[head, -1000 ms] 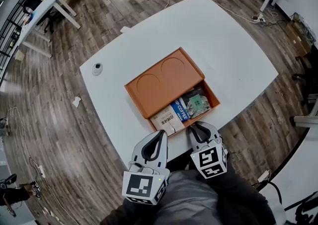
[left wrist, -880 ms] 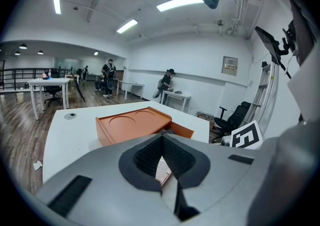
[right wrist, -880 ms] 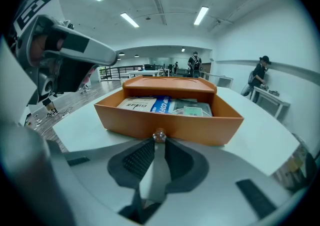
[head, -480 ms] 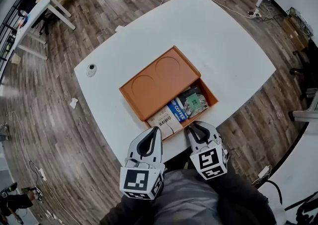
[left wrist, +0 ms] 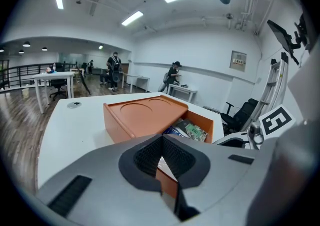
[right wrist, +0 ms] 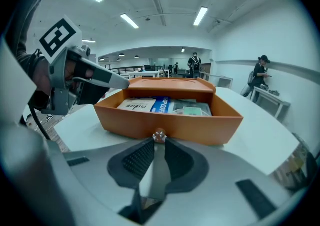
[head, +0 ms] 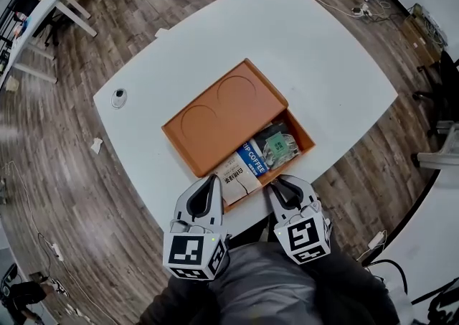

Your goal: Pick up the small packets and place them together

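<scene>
An orange box (head: 222, 112) lies on the white table (head: 323, 51) with its drawer (head: 307, 145) pulled out toward me. Inside lie small packets: a white one (head: 237, 175), a blue coffee one (head: 252, 156) and a dark one with a green label (head: 278, 145). My right gripper (head: 276, 183) is at the drawer's front, shut on the small drawer knob (right wrist: 159, 134). My left gripper (head: 212, 179) hovers just before the drawer's left front corner, its tips closed together with nothing held. The left gripper view shows the box (left wrist: 145, 115) just beyond those closed tips.
A small round white object (head: 119, 96) sits near the table's left edge. The table's front edge runs right below both grippers. Wooden floor with cables and other desks surrounds the table; people stand far off in the room.
My left gripper has sunk and drawn a little closer to the drawer's left front corner. The right gripper stays on the knob. The head view has shifted slightly.
</scene>
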`<state>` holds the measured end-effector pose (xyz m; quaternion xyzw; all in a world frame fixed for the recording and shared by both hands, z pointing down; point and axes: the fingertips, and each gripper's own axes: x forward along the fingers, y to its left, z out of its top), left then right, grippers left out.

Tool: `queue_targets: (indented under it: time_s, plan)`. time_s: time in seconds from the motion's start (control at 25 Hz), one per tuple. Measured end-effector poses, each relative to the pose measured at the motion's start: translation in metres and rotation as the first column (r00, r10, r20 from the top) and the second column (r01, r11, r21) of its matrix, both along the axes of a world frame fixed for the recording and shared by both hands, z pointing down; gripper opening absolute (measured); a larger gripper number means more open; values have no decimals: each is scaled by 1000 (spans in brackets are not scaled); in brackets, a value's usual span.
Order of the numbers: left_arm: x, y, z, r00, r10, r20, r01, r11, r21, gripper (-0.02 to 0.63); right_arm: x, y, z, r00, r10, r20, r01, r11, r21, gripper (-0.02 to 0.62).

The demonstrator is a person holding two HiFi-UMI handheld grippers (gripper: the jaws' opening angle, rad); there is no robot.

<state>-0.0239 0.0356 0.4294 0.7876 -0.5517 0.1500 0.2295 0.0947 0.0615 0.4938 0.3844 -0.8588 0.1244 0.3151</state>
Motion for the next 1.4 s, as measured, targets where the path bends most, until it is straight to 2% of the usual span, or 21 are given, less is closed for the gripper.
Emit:
queue_targets:
  time_s: [0.76, 1.4]
  plan:
    - [3, -18, 11, 997, 67, -26, -68, 997, -25, 0, -1, 3, 3, 1000, 8, 18, -7, 1000, -23, 66]
    - [-10, -37, 9, 998, 60, -17, -60, 998, -33, 0, 1, 7, 1, 999, 1, 40, 1, 999, -42, 60]
